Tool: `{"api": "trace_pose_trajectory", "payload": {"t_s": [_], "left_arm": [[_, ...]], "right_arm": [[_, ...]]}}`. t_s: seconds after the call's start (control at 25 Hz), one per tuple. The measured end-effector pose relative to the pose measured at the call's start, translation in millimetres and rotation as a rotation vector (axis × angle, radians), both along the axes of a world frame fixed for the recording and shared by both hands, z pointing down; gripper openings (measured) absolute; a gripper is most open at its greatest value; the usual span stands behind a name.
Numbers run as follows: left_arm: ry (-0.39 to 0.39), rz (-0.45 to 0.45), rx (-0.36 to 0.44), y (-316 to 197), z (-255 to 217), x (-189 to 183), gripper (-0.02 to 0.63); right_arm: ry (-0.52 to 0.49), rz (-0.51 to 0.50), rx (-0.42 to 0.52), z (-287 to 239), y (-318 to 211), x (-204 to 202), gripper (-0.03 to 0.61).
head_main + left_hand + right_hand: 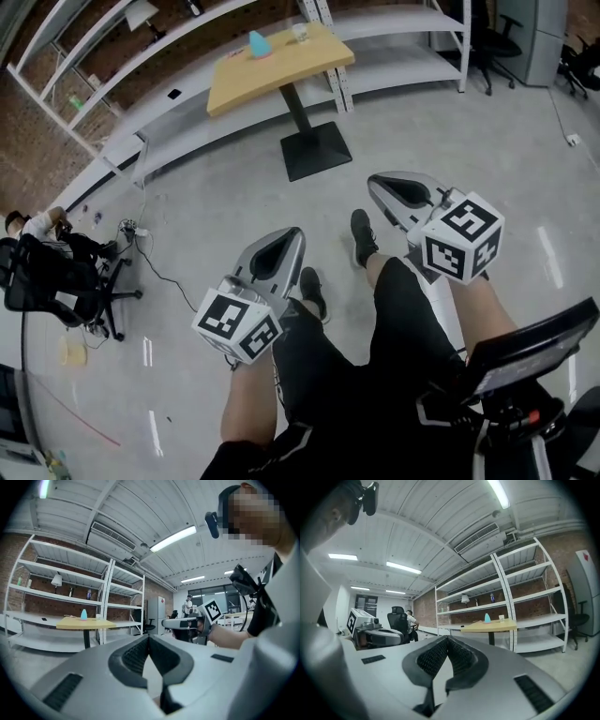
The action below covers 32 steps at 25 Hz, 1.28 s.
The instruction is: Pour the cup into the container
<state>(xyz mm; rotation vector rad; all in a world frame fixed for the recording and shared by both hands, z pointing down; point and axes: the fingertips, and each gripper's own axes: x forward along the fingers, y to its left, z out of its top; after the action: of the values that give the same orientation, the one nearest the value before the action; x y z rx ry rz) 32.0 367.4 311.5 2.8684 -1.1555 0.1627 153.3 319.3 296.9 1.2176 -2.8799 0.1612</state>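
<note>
**Both grippers shut and empty, well short of the table**

Left gripper [149, 641]: jaws together, ribbed pads meeting at the tip, nothing between them. Right gripper [447, 641]: the same, pads closed on each other, nothing held. Both are held out in front of the person's legs, side by side and apart, pointing roughly level toward the table [272, 80].

The cup [300, 33] stands upright near the table's far edge, toward the far right corner. A blue-green cone-shaped thing [258, 43], which I take for the container, stands at the middle of that same far edge, near the cup but not touching it. Too small to tell what either holds.

Judgement: a cup standing beside the container fits a cup waiting to be poured as well as one emptied and set back. The pictures do not settle which.

Handling notes for either case:
- keep the grippers level and clear of each other while crossing the floor;
- mind the table's black foot plate [317, 150];
- keep away from the cable [164, 277] on the floor at the left.
</note>
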Motion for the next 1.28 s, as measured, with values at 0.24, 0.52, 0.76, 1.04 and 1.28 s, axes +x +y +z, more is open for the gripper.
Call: {"api": "trace_pose_trajectory", "payload": {"t_s": [0.24,0.52,0.76,1.04,1.28], "left_arm": [[0.006,-0.011,-0.012,90.6,0.5,15.7,0.0],[0.025,-0.024,0.013,147.9,-9.7,24.4,0.0],[0.041,-0.031,0.028,185.8,-17.5,25.5,0.0],[0.038,-0.027,0.034,203.1,-20.8,26.8,0.0],[0.039,-0.046,0.04,199.0,-19.7,22.5,0.0]], "right_arm": [[-0.014,-0.005,0.006,-5.9,93.8,18.0,0.002],[-0.026,0.021,0.023,-12.1,159.1,33.7,0.002],[-0.015,0.038,0.038,-20.1,196.3,40.4,0.0],[-0.022,0.041,0.038,-24.4,214.4,40.7,0.0],[-0.011,0.047,0.053,-25.1,210.3,41.2,0.0]]}}
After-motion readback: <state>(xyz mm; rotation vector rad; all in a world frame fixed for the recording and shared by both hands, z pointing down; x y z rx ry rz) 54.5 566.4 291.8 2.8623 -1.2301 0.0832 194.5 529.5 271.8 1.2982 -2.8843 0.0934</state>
